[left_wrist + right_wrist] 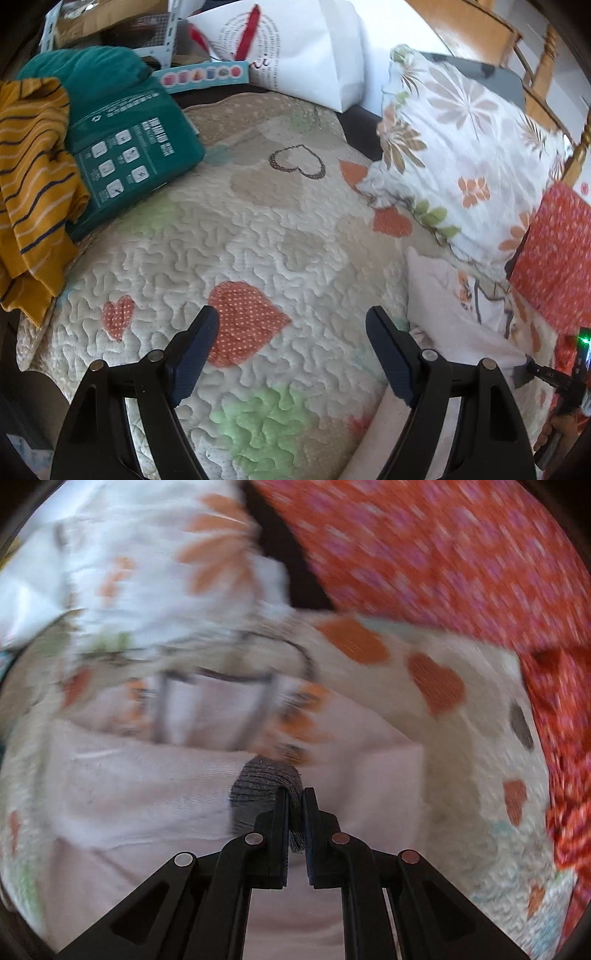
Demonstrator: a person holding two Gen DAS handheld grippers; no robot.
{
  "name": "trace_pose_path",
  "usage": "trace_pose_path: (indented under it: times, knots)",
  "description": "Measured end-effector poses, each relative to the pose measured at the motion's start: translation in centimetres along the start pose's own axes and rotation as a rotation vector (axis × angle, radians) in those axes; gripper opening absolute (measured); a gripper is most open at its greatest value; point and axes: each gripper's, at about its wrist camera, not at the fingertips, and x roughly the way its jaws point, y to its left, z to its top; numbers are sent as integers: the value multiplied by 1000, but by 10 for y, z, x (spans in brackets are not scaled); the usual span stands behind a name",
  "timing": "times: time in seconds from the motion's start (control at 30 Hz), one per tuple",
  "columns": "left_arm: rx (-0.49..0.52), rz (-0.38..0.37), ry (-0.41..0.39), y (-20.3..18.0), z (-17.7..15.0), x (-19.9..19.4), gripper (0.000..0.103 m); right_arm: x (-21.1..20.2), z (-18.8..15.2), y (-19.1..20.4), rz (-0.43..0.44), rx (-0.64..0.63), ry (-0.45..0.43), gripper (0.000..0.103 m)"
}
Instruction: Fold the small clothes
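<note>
Closest to the right wrist cam, right gripper (pixel 294 805) has its jaws pinched together on a grey ribbed cuff (pixel 264 779), the edge of a pale pink garment (pixel 147 794). Garment lies spread on the quilt (pixel 461 746) under and ahead of the gripper; this view is motion-blurred, so its fold lines are hard to read. Beyond the garment sits a floral pillow (pixel 147 572), and a red dotted cloth (pixel 461 561) fills the upper right, draping down the right edge. From the left wrist cam, left gripper (pixel 291 332) hangs jaws wide apart, holding nothing, over a bare part of the quilt (pixel 258 240) with an orange heart patch between the fingers. Same pink garment (pixel 450 314) shows just right of the right finger, running off the lower edge of that view. Right gripper's tip (pixel 532 369) is visible at the far right edge, clamping the grey cuff there. Mid-distance right: floral pillow (pixel 461 140), with the red cloth (pixel 557 251) beside it. Mid-distance left: a mustard striped garment (pixel 33 192) heaped at the quilt edge, partly overlapping a green package (pixel 129 155). Behind that lies teal fabric (pixel 88 70). Far back: a white paper bag (pixel 295 48), cardboard clutter (pixel 110 22), and a wooden chair (pixel 498 33) at top right.
</note>
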Motion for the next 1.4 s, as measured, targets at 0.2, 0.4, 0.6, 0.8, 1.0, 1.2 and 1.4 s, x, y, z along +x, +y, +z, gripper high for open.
trace_pose_path:
  times: [0.2,0.4,0.6,0.8,1.0,1.2,1.4]
  knots:
    - [48,24,-21,-17,-3,0,81,17,-6,-39,-51,93,38,8]
    - [57,14,14,-27,-5,10,81,8,0,-55,-55,135,14,8]
    - [44,-13,34,-27,-6,12,81,-19,-7,-83,-28,252,-76,32]
    - [28,-30,63,-25,-9,16,81,-12,-32,-75,112,253,-53,52]
    - [35,-27,72,-26,-11,17,81,27,-43,-77,145,380,-6,51]
    - [24,-28,86,-26,-12,22,81,-8,-37,-83,222,363,-70,12]
    - [39,-28,89,-31,-15,21,81,-13,-34,-96,18,286,-1,11]
